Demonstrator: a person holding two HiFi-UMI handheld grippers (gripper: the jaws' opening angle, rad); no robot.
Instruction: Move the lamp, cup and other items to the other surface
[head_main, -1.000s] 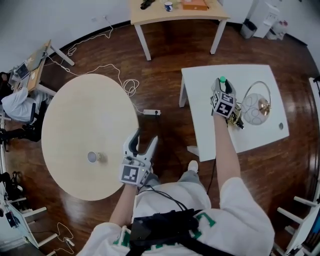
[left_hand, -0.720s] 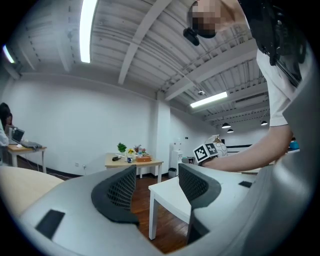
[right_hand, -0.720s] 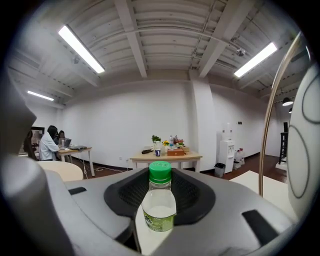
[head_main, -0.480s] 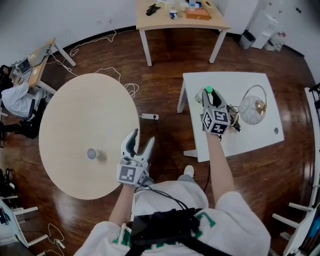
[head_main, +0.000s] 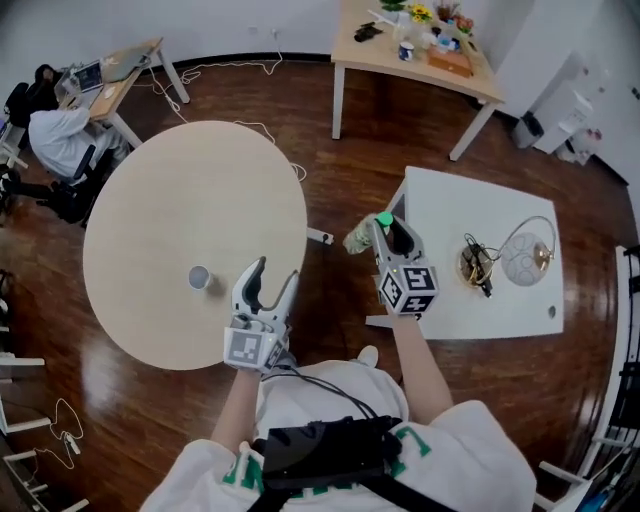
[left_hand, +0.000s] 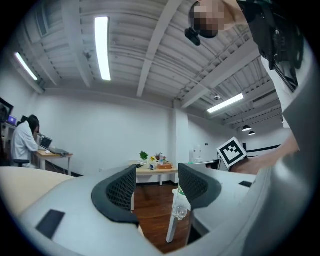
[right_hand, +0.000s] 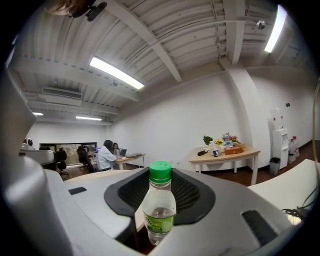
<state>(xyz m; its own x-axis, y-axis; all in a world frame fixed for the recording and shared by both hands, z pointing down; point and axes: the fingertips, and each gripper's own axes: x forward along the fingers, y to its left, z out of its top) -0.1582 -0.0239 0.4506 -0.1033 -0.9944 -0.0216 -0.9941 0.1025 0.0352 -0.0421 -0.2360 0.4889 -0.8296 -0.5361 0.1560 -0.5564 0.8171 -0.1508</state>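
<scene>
While a green-capped plastic bottle (head_main: 360, 238) is carried clear of the white table (head_main: 440, 200) at the right of the head view, it is seen clamped between the jaws of the right gripper (head_main: 383, 232). The mesh pads are drawn in narrow on its body below the shoulder, and the cap is uppermost in the right gripper view. The bottle is held over the wood floor (head_main: 340, 160) at frame centre, between the white table and the round table (head_main: 180, 200) at left.

At the round table's lower edge the left gripper (head_main: 275, 275) is held with jaws spread wide and nothing between them. A cup (head_main: 199, 277) stands near it on the tabletop. A glass-globed lamp (head_main: 525, 258) and a tangle of cable (head_main: 476, 264) are left on the white table at right.

The bottle is judged light and thin-walled, smooth enough to slip and soft enough to buckle, so a moderate hold at the label band, as now, is thought best. How much water it carries cannot be told. The lamp is judged the fragile piece. Hold is thought better taken on its metal parts than on the globe, with the trailing cable minded.
</scene>
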